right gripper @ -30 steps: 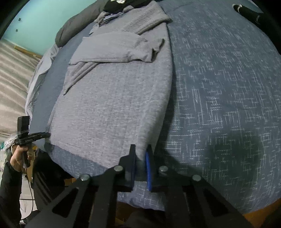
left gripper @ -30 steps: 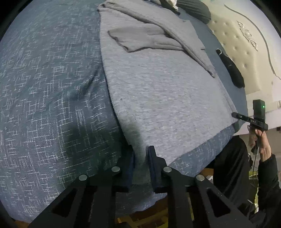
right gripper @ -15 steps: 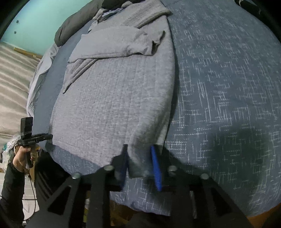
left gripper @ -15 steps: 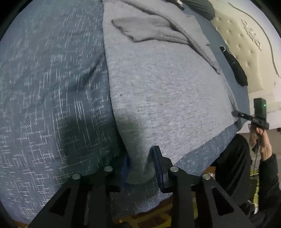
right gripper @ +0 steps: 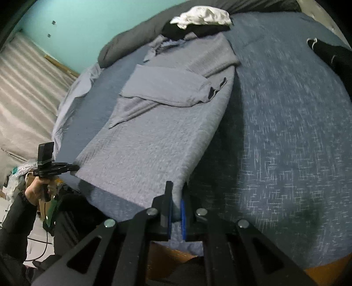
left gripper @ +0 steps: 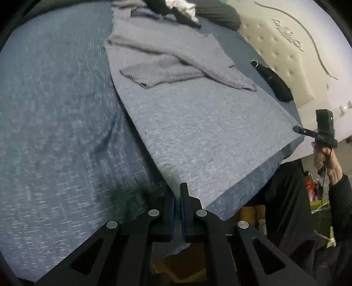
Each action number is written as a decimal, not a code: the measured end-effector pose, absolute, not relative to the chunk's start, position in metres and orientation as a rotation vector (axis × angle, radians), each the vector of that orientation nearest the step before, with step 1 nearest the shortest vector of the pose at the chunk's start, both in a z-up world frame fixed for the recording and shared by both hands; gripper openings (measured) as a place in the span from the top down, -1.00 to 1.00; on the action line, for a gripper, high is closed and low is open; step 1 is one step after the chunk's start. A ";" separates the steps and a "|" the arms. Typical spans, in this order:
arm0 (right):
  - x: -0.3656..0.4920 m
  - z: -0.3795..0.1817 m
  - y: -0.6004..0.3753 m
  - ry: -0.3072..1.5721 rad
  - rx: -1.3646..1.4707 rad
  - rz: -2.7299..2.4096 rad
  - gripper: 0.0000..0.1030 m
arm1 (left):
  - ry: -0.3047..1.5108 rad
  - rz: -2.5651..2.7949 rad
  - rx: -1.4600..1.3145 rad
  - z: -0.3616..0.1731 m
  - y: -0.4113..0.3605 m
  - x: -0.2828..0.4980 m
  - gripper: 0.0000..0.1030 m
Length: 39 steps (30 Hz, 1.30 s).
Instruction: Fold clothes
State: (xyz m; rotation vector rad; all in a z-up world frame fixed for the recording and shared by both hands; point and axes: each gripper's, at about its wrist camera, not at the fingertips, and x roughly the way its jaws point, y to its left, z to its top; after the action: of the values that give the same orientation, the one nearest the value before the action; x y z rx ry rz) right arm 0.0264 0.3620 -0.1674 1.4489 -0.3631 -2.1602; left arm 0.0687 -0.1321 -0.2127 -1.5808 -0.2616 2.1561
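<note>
Grey sweater (left gripper: 198, 132), no legible label.

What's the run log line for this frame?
task: fold clothes | left gripper: shut on sweater hem corner | right gripper: shut on other corner | sleeves: folded in | surface: bed

Two low wrist views across bed (left gripper: 55, 132)

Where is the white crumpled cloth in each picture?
Left wrist view: the white cloth sits at the very top, right of middle, on the dark clothes at the far end of the bed.
Right wrist view: the white cloth is at the top, right of middle, on the same dark pile.
Shared landmark: the grey sweater runs from that pile toward both cameras, its sleeves folded over its body.
</note>
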 end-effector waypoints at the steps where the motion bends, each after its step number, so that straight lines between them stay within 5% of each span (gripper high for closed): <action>1: 0.029 -0.163 0.363 -0.364 1.436 -2.158 0.90 | -0.260 2.159 -1.569 -0.208 -0.135 0.072 0.92; 23: 0.113 -0.104 0.359 -0.313 1.265 -2.073 0.91 | -0.212 2.154 -1.436 -0.144 -0.150 0.159 0.92; 39: -0.015 -0.093 0.369 -0.456 1.245 -2.134 0.91 | -0.304 2.244 -1.369 -0.115 -0.160 0.013 0.92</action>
State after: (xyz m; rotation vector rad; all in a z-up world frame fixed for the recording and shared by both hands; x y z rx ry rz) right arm -0.0147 0.3688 -0.0934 1.2446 -0.4563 -2.1338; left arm 0.0125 -0.1598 -0.1154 -1.3694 -0.3044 2.2437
